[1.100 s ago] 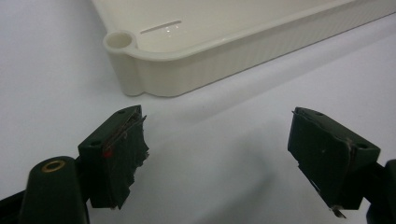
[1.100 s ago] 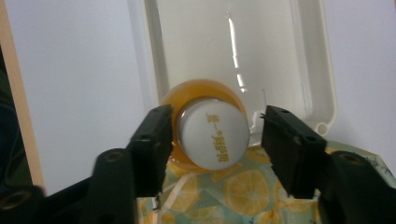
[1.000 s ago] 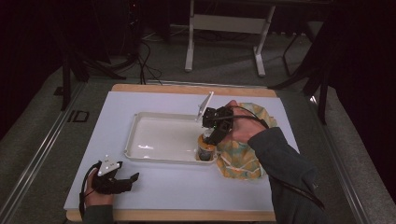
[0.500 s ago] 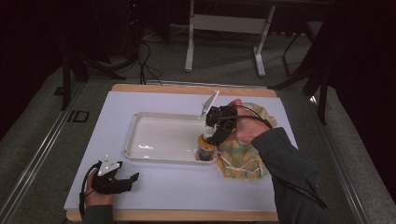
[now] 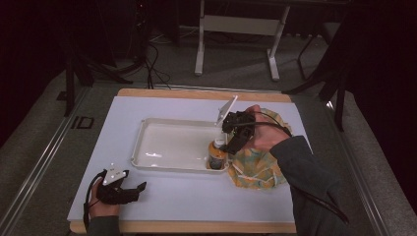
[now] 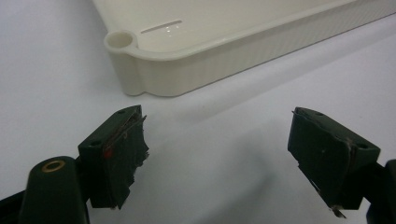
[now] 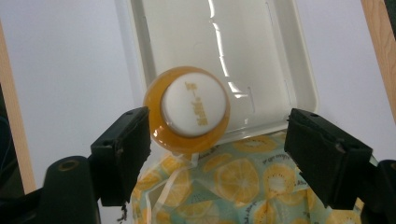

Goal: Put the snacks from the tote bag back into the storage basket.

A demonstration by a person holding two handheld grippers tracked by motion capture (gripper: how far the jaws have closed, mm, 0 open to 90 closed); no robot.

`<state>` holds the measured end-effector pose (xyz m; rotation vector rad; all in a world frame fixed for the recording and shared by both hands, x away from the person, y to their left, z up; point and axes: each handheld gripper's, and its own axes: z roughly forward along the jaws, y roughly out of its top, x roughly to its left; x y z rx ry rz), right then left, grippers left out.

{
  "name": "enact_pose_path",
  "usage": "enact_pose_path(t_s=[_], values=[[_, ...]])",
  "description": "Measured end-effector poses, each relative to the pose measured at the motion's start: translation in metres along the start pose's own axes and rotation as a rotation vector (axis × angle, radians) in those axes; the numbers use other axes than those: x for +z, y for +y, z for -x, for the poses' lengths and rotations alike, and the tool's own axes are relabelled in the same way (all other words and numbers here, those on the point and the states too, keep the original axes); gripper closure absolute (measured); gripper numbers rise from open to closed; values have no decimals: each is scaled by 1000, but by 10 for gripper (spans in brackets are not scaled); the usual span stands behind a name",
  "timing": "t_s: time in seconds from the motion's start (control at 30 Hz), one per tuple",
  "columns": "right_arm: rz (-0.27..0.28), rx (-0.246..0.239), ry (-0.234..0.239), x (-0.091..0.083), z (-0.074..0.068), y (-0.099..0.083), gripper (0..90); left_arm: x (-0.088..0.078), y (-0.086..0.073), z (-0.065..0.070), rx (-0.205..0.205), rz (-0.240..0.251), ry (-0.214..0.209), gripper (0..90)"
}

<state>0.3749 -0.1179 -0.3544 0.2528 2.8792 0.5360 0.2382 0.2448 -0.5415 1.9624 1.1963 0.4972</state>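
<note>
Bottle (image 7: pixel 191 110) upright — tray (image 5: pixel 162 164) corner

My left gripper (image 5: pixel 129 189) rests low with its jaws wide apart. My right gripper (image 5: pixel 231 142) points down from my raised hand, jaws wide apart too.

you have a white mat (image 5: pixel 162 206) covering a wooden board (image 5: pixel 196 93) across the middle and lower part of the high view, with grey floor (image 5: pixel 39 162) running along its left and right sides. in the upper centre of the frame, beyond the board, the white legs of a stand (image 5: pixel 236 29) rise from the floor, and dark cables (image 5: pixel 152 64) trail across the floor at the upper left. a small square marking (image 5: pixel 84 122) sits on the floor just off the board's left edge, and dark furniture legs (image 5: pixel 324 83) stand in shadow at the upper right.
</note>
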Motion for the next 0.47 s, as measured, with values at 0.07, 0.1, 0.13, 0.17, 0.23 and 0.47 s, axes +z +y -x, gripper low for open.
enact_pose_path(t_s=[0.07, 0.1, 0.13, 0.17, 0.23, 0.47], values=[[2, 4, -2, -1, 0, -3, 226, 0, 0, 0, 0, 1, 0, 192], [-1, 6, -4, -2, 0, -5, 226, 0, 0, 0, -1, 1, 0, 192], [-3, 6, -6, -2, 0, -6, 225, 0, 0, 0, 0, 1, 0, 192], [-3, 3, -8, -2, 0, -7, 226, 0, 0, 0, 0, 1, 0, 192], [-6, 10, -11, -4, 0, -11, 229, 0, 0, 0, 1, -1, 1, 192], [-5, 5, -30, -11, -3, -26, 240, 0, 0, 0, 1, -3, 2, 192]])
